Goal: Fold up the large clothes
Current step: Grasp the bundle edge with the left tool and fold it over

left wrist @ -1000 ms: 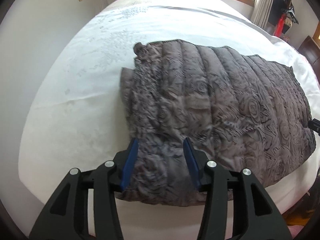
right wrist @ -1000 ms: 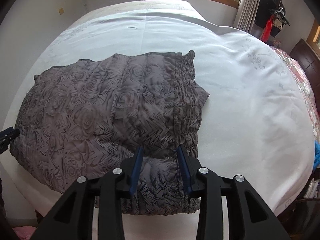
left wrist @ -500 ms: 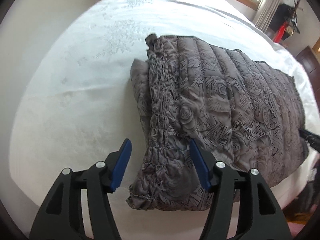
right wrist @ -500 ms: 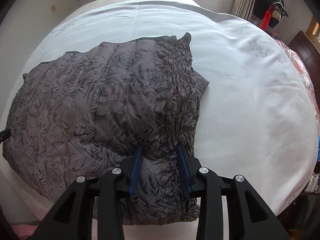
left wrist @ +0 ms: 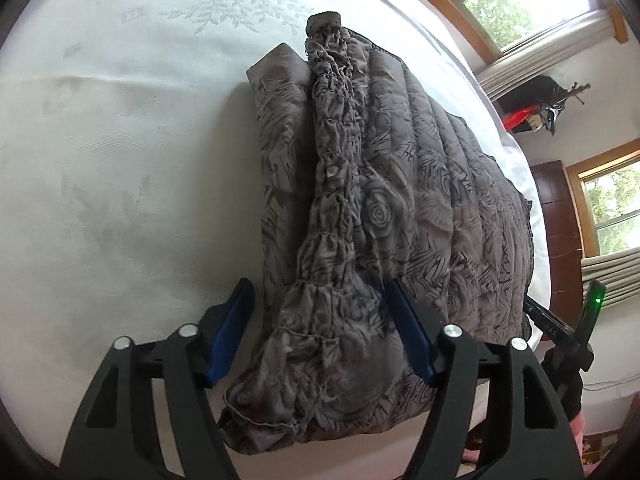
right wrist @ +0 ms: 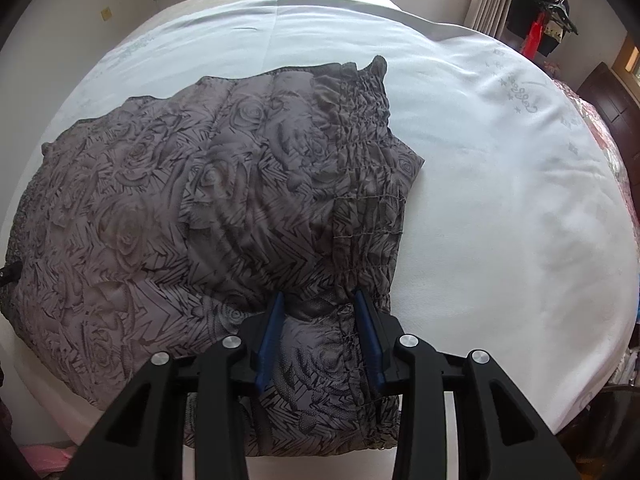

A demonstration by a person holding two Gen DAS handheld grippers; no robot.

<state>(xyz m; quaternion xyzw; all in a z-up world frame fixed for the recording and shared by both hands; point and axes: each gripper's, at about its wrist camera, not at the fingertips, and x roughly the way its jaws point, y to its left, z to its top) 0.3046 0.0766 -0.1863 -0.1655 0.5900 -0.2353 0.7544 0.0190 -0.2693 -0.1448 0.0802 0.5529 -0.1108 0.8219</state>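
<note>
White bedding with a faint woven leaf pattern covers the bed that fills both views, with wood-framed windows and pale curtains at the far wall. Through the left wrist camera we see our left gripper pointing steeply down at the near end of the grey quilted garment, which lies folded on the sheet and reaches away toward the windows. A gathered, elasticated band runs along its top from the far corner to the near edge and passes between the blue pads. Our jaws are closing here; the left pad stands clear of the cloth over bare sheet, while the right one sits against the fabric, so nothing is clamped. At the right edge of this view a dark piece of the other tool shows with a green light. Through the right wrist camera, our right gripper bears down on the near edge of the same garment, its rose print spreading off to the left. Here both blue pads pinch a raised fold of the cloth beside the shirred band, firmly grasping the garment.
</note>
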